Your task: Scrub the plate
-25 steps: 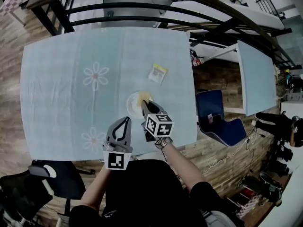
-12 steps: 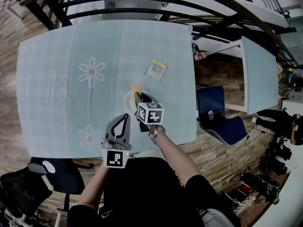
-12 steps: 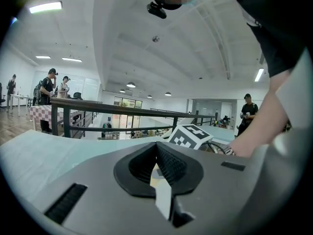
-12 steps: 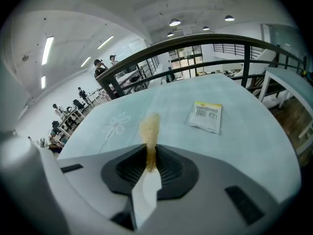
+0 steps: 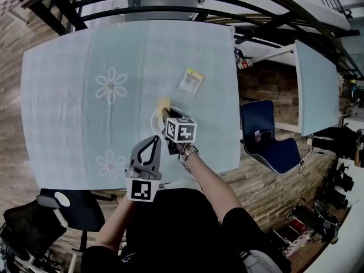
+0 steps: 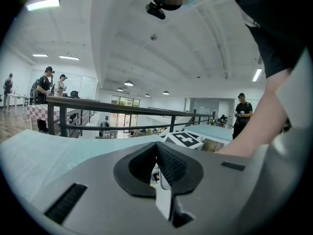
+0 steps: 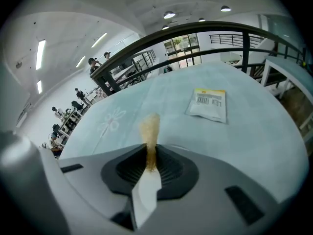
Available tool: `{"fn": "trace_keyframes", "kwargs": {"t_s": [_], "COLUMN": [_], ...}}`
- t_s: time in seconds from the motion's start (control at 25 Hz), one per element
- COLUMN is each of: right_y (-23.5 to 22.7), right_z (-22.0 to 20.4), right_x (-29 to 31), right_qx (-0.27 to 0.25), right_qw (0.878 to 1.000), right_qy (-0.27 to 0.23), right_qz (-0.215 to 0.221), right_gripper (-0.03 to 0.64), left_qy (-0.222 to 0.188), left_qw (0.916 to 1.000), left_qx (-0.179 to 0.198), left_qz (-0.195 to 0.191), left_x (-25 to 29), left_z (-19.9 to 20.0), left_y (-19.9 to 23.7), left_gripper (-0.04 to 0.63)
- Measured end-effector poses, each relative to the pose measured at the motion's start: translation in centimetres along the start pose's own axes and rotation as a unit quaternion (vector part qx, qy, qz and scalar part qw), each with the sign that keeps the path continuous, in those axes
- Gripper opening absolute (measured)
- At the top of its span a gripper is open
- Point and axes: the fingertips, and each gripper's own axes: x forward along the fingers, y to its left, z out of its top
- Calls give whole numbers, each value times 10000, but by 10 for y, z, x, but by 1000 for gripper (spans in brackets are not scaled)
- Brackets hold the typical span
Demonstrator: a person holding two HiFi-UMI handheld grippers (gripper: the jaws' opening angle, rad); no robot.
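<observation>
Left gripper (image 5: 151,145): jaws together, nothing between them; held low over the near edge of the pale blue-green desk (image 5: 68,95), just behind and left of the plate, not touching it.
Round white plate (image 5: 153,120): flat on the desk, directly under the right jaws and just ahead of the left jaws' tips.
Yellow-brown sponge (image 7: 149,127): upright strip pinched at its lower end, its free end sticking out beyond the jaw tips, at the plate's far rim.
Right gripper (image 5: 166,114): jaws clamped on the sponge, angled down over the plate.
Small white-and-yellow packet (image 7: 208,103): flat on the desk, ahead and right of the right jaws, well apart from the plate.
Step in hand (judgement): scrubbing stroke at the far rim.
Handling advice (judgement): press the sponge's free end flat onto the plate; sweep in overlapping arcs; bring the left jaws to the near rim so the plate cannot slide.
</observation>
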Motion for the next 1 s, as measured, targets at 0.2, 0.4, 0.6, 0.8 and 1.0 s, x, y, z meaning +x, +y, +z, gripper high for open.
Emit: {"fn": "trace_keyframes", "kwargs": {"t_s": [0.2, 0.4, 0.6, 0.8, 1.0], "right_y": [-7, -18, -29, -39, -49], "right_z": [-4, -4, -5, -3, -3], "right_x": [3, 0, -5, -10, -14], "right_qx": [-18, 45, 32, 26, 60], "right_qw": [10000, 9999, 9996, 9992, 9986], "right_qy": [42, 41, 35, 25, 4], "right_qz": [-81, -149, -275, -399, -526], "right_gripper": [57, 57, 57, 57, 57], "left_qy": [7, 52, 69, 57, 27], "left_qw": [10000, 10000, 9998, 9998, 9999], "left_qx": [35, 36, 92, 70, 36], "left_qz": [-59, -77, -139, -151, -144], "left_x": [1, 1, 0, -1, -2], "left_z": [-1, -3, -4, -2, -3], "left_y": [-1, 0, -4, -6, -5], "left_gripper": [12, 12, 12, 12, 12]}}
